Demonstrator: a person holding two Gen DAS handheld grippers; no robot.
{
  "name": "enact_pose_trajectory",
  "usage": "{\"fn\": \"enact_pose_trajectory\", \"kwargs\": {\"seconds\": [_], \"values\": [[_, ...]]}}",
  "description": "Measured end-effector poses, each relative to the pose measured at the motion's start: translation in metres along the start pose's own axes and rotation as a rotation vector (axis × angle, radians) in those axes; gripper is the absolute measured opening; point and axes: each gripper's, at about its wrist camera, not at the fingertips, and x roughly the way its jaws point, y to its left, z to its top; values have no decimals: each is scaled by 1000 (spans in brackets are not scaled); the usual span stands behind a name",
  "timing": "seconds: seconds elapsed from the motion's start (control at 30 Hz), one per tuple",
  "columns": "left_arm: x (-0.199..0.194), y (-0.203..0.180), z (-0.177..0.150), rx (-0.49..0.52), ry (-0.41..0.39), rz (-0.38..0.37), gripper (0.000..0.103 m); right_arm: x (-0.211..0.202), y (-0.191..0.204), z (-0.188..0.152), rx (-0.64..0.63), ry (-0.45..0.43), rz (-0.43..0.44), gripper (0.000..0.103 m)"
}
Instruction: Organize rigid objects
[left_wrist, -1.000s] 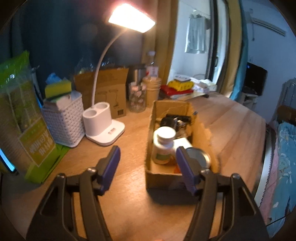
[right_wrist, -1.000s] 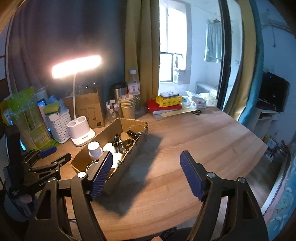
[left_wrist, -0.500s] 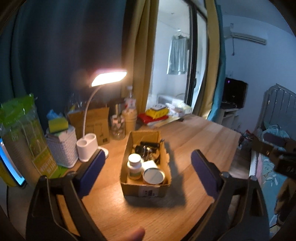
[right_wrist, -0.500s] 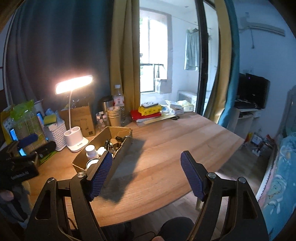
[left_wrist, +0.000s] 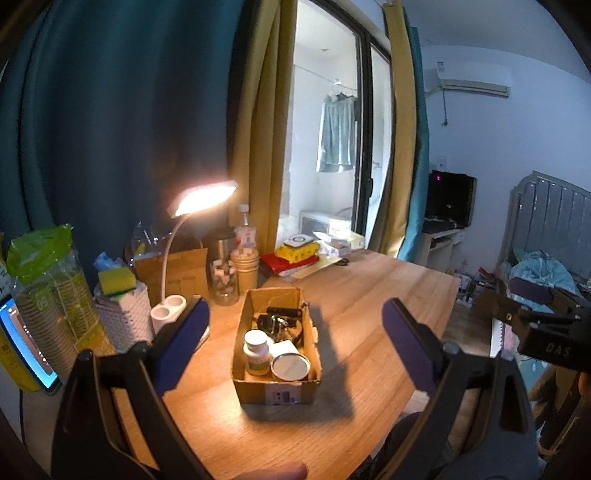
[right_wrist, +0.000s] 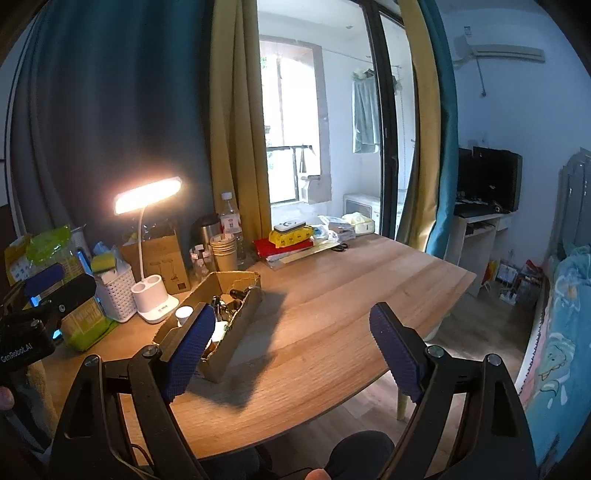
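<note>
The cardboard box (left_wrist: 277, 363) is being seen standing on the wooden table (left_wrist: 369, 295) near the desk lamp (left_wrist: 173, 314), with a white-capped pill bottle (left_wrist: 256, 350), a round tin (left_wrist: 290, 365) and dark clips (left_wrist: 277, 321) lying inside. The left gripper (left_wrist: 295, 343) and the right gripper (right_wrist: 291, 350) are both being held spread wide and empty, the right having just been opening. The bottle is being judged light, stiff and smooth, best pinched across its body below the cap; the tin's lid may be slipping under the pads
</note>
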Motion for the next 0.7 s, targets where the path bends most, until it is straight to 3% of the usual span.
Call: {"fn": "enact_pose_trajectory", "kwargs": {"seconds": [0.7], "values": [[-5,1,0,14,-19,12,96,-3,3,-1,-4,-11,21,88]]}}
